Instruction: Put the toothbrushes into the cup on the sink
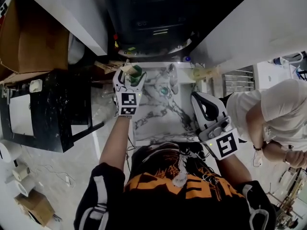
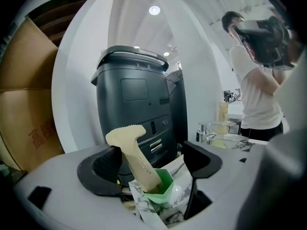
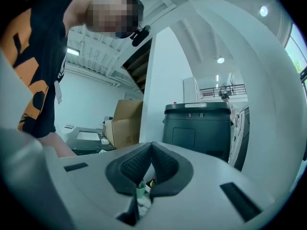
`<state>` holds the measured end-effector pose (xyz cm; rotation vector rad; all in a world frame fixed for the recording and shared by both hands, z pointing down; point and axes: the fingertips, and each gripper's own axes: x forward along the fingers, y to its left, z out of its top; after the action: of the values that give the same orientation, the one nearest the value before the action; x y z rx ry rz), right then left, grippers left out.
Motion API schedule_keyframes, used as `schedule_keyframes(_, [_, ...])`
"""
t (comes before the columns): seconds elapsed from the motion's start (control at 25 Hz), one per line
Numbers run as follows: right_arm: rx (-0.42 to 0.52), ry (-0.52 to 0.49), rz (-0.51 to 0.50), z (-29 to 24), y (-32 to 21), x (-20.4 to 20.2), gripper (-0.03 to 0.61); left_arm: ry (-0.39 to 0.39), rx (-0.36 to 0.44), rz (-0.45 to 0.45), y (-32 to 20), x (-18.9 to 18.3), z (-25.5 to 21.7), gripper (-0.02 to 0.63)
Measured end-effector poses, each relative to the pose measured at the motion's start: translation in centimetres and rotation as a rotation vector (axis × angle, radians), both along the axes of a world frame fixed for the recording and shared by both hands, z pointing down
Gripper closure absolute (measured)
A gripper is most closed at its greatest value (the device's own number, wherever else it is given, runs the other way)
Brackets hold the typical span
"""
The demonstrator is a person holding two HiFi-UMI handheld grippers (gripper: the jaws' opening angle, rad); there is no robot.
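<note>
A green cup (image 2: 165, 188) stands at the far left corner of the marble sink top (image 1: 158, 114). A beige toothbrush (image 2: 136, 159) stands in it, tilted left, wide end up. My left gripper (image 2: 151, 150) hangs over the cup, jaws open on either side of the toothbrush, and the pads do not press on it. From the head camera the cup (image 1: 137, 74) and toothbrush (image 1: 128, 69) show just beyond the left gripper (image 1: 130, 76). My right gripper (image 1: 197, 97) hovers by the sink's right edge, shut and empty. In its own view the right gripper (image 3: 151, 164) has its pads touching.
A chrome faucet (image 1: 171, 78) and a small teal item (image 1: 164, 90) are at the back of the basin, a beige item (image 1: 204, 73) at the far right corner. A dark bin (image 2: 134, 104) stands behind the sink. A person in white (image 1: 273, 114) stands right; a black table (image 1: 48, 109) left.
</note>
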<state>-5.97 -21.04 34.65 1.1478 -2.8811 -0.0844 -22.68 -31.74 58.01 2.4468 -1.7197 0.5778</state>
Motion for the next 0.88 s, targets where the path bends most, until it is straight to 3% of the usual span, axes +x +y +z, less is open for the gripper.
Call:
schedule_keyframes(0.2, [0.015,0.010,-0.016,-0.6,2.1,-0.4,0.565,-0.094,-0.112,0.072,0.6,1.2,3.5,0.199])
schedule_keyframes(0.36, [0.002,0.020,-0.035,-0.2,3.7,-0.4,0.565,-0.188,-0.256,0.028,1.9,0.6,6.7,0.159])
schedule_keyframes(0.44, [0.002,0.019,-0.048,-0.2,4.5,-0.7,0.565,-0.184,-0.278,-0.018,2.6,-0.1,7.0,0.147])
schedule_keyframes(0.68, [0.036,-0.004,-0.073,-1.6,6.1,-1.4,0.565,-0.041,-0.068,-0.157,6.9,-2.5,-0.4,0.147])
schedule_keyframes(0.84, [0.063,-0.028,-0.088,-2.7,6.5,-1.6,0.565,0.059,0.082,-0.115,11.5,-0.9,-8.3,0.153])
schedule_keyframes(0.88, [0.073,-0.034,-0.094,-3.0,6.7,-1.7,0.565,0.103,0.129,-0.085,12.6,0.0,-10.6,0.181])
